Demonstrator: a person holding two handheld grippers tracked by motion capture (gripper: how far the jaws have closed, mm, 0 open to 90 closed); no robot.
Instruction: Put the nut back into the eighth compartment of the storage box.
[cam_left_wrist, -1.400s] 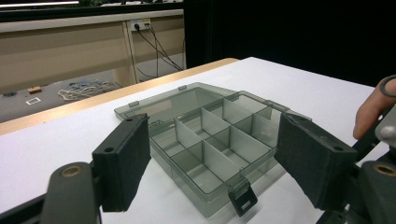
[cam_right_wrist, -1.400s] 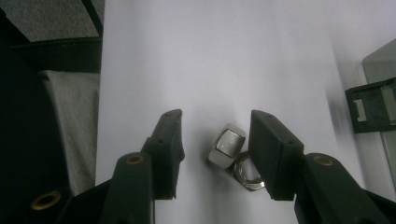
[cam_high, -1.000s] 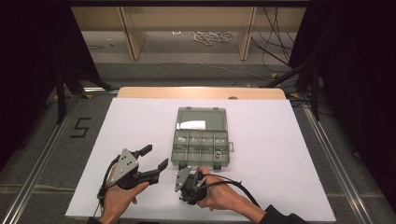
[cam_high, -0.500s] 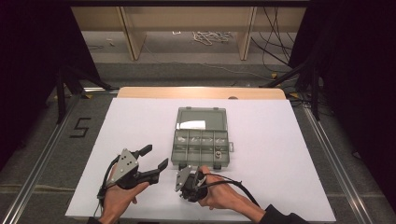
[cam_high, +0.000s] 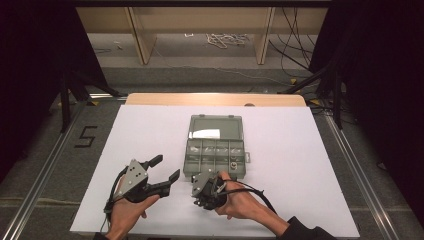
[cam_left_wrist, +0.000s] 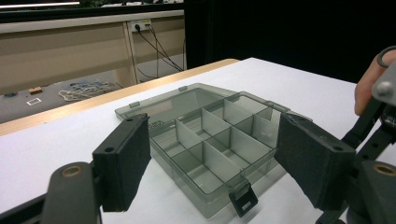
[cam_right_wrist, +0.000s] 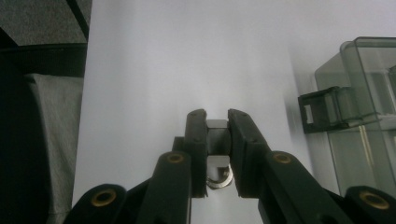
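Two sets of tongs at the near edge of a white desk (cam_high: 300, 150). Spans most of the high view, with a wooden strip (cam_high: 215, 99) along its far side.

Next in size: a grey see-through compartment box (cam_high: 215, 150) at mid-desk. Lies open, with its lid (cam_high: 216, 126) folded flat toward the far side. Split by thin walls into several small cells; contents too small to tell. Carries a black latch (cam_right_wrist: 322, 109) on its near wall, hanging unfastened.

Then the left tongs (cam_high: 166, 167), gripped by the left hand (cam_high: 127, 212). Sit near the box, on its left and nearer the person, apart from it. Point at the box, as the left gripper view shows, with it framed between the two black pads. Jaws spread wide, released, nothing between them.

Then the right tongs (cam_right_wrist: 217, 116), gripped by the right hand (cam_high: 240, 202). Sit just in front of the box's near wall, beside the latch. Point along bare white desk, with the box off to one side in the right gripper view. Jaws drawn nearly together, having just been closing.

Smallest: a small metal part (cam_right_wrist: 217, 135), pinched between the right pads. Looks squarish and grey at the top, ring-shaped lower down. Clenched from both sides, outside the box, over the desk; cannot tell whether touching the desk.
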